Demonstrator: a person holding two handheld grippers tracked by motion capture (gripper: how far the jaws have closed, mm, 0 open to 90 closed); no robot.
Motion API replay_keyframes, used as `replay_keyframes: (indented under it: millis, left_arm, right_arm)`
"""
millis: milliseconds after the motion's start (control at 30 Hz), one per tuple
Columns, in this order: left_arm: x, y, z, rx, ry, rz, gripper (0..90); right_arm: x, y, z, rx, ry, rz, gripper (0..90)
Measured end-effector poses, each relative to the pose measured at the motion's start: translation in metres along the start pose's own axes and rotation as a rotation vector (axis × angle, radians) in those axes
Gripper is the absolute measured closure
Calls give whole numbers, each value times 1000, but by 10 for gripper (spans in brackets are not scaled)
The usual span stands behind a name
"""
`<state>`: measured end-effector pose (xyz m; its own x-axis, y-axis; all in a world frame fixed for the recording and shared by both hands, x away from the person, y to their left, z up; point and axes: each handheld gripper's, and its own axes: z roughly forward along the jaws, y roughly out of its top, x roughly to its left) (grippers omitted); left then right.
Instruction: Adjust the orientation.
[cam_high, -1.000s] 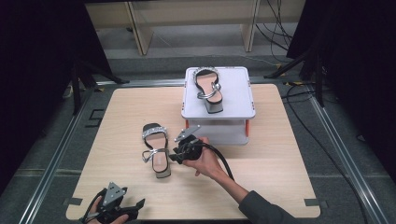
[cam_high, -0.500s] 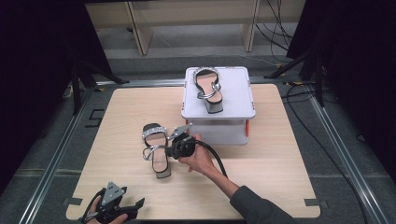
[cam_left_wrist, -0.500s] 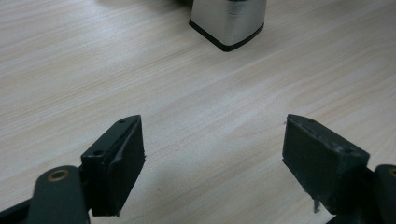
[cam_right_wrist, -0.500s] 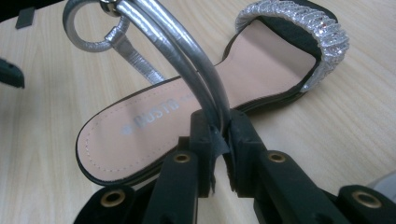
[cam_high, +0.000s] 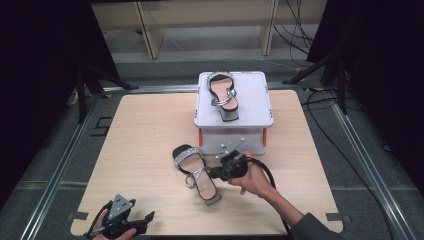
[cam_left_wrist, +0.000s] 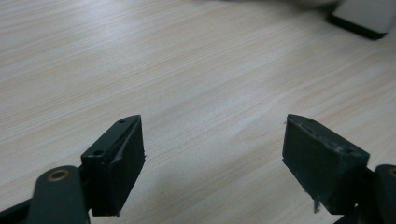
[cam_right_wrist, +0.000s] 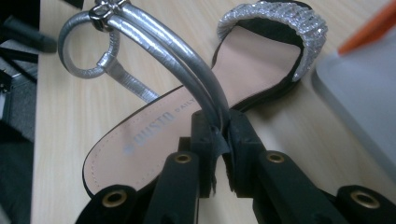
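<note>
A black sandal (cam_high: 196, 172) with silver straps lies on its sole on the wooden table (cam_high: 140, 130), just in front of the white box. My right gripper (cam_high: 214, 173) is shut on its silver ankle strap (cam_right_wrist: 173, 51); the jaws pinch the doubled strap above the heel end of the insole (cam_right_wrist: 154, 135). The matching sandal (cam_high: 223, 95) rests on top of the white box (cam_high: 255, 100). My left gripper (cam_high: 145, 218) lies at the front left of the table, open, with bare wood between its pads (cam_left_wrist: 116, 163).
The white box stands on orange legs at the table's back middle, and its edge (cam_right_wrist: 364, 102) is close on the right in the right gripper view. Black cables (cam_high: 320, 120) trail on the floor to the right. A pale block (cam_left_wrist: 369, 16) sits far ahead of the left jaws.
The sandal on the table has shifted to the right and a little toward the front edge, together with my right hand. The left gripper has stayed where it was.
</note>
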<state>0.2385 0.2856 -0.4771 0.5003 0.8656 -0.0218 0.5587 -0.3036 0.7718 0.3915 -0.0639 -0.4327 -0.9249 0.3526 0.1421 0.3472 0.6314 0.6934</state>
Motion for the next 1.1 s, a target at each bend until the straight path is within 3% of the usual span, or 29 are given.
replay_keyframes:
  millis: [33, 67, 233, 400, 433, 600, 667, 733, 833, 867, 900, 933, 967, 1100]
  left_arm:
    - [0, 0, 0, 0, 0, 0, 206]
    - [0, 0, 0, 0, 0, 0, 206]
    - [0, 0, 0, 2, 1, 0, 206]
    - [0, 0, -1, 2, 2, -2, 206]
    - [3, 1, 0, 14, 10, 32, 206]
    - [1, 1, 0, 4, 3, 9, 206]
    - [2, 1, 0, 5, 1, 14, 206]
    - [3, 1, 0, 5, 2, 32, 206]
    - [3, 1, 0, 5, 0, 29, 206]
    - [1, 0, 0, 5, -2, 6, 206]
    - [1, 0, 0, 3, -7, 7, 206]
    - [1, 0, 0, 3, -7, 7, 206]
    - [1, 0, 0, 7, -7, 9, 206]
    - [1, 0, 0, -1, -5, 11, 206]
  right_arm:
    - [-1, -12, -12, 10, 2, 4, 828]
    - [-1, -12, -12, 10, 2, 4, 828]
    - [-5, -45, -40, 26, -12, 32, 829]
    - [-6, -57, -55, 32, -10, 35, 830]
    - [-6, -62, -60, 42, -24, 34, 830]
    - [-7, -68, -64, 66, -32, 38, 826]
    - [-8, -68, -64, 76, -24, 54, 816]
    - [-8, -65, -65, 98, -26, 61, 751]
    - [-8, -56, -72, 92, 11, 97, 546]
    - [-5, -52, -77, 74, -14, 106, 497]
    - [0, -41, -86, 43, -31, 114, 440]
    - [0, -41, -86, 43, -31, 114, 440]
    - [4, -29, -94, 20, -46, 126, 361]
    - [9, -10, -103, -41, -28, 117, 347]
